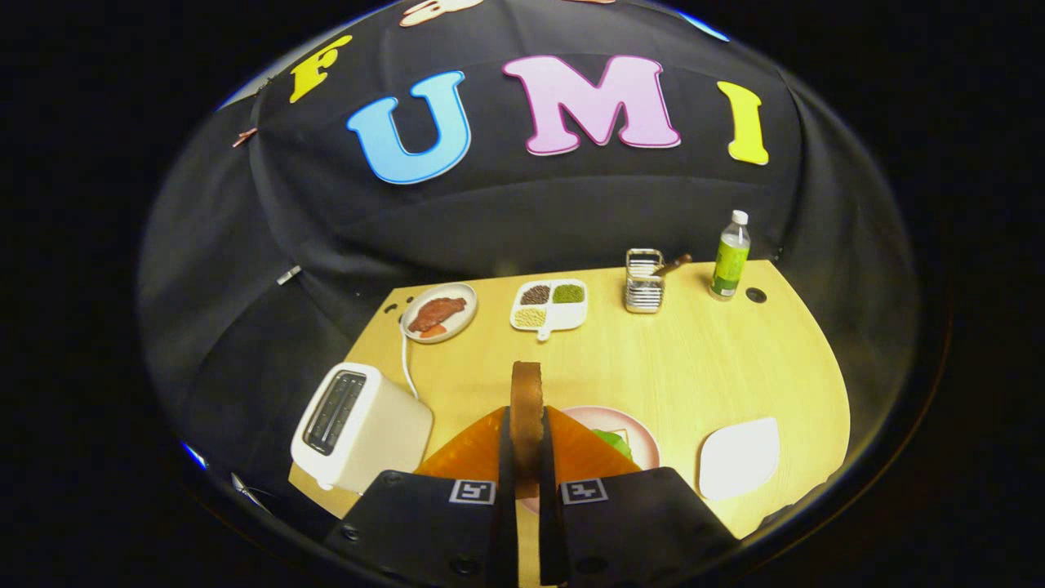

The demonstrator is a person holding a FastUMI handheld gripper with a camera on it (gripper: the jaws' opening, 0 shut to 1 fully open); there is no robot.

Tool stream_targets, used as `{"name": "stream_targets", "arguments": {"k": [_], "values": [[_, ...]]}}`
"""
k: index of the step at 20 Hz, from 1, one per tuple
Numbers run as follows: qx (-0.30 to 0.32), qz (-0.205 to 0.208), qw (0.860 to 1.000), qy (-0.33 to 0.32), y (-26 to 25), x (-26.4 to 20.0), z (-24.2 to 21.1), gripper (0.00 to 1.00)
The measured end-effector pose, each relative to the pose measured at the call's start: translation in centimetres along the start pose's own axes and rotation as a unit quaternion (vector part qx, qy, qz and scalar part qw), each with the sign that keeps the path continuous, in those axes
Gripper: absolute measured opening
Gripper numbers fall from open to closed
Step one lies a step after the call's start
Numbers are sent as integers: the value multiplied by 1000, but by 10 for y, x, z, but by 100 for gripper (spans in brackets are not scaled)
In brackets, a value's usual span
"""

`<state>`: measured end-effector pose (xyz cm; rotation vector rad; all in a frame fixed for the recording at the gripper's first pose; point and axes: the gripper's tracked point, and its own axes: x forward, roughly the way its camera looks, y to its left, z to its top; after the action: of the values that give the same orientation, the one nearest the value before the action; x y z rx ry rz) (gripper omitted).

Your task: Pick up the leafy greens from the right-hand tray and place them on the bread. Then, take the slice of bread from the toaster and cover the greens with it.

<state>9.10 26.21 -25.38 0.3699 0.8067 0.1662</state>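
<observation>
Gripper [526, 457] with its two fingers drawn close together, clamped on a slice of bread [526, 412] held upright and edge-on; the crust stands above the fingertips. Directly below and just beyond the fingers lies a pink plate [641, 437], partly hidden by them, carrying leafy greens [614, 443] just right of the right finger; whether bread lies beneath the greens cannot be told. To the left of the fingers, near the table's [694, 359] near-left edge, stands a white toaster [359, 426], slots up, with its cord [405, 359] running away toward the far-left corner. To the right of the plate, apart from it, sits a white tray [739, 457] close to the near-right table edge. Ahead of the held slice a broad stretch of bare wooden surface extends to the far row of items: a round dish with red food [439, 313] at far left, a four-compartment dish of grains [549, 305] ahead, a wire rack [644, 282] to the far right of that, and a green-labelled bottle [730, 257] beside a small round hole [756, 295] near the far-right corner.
</observation>
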Motion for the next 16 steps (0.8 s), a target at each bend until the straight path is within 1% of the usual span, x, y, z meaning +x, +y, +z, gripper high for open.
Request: {"name": "stream_targets", "arguments": {"k": [4, 6, 7, 9, 11, 16], "values": [[42, 17, 999, 18, -5, 28, -32, 14], [74, 33, 996, 31, -3, 42, -49, 14], [91, 32, 995, 38, -7, 50, -56, 14], [106, 26, 993, 44, -19, 61, -65, 14], [107, 17, 993, 52, -32, 69, -75, 14], [82, -22, 994, 62, -69, 85, -91, 14]]}}
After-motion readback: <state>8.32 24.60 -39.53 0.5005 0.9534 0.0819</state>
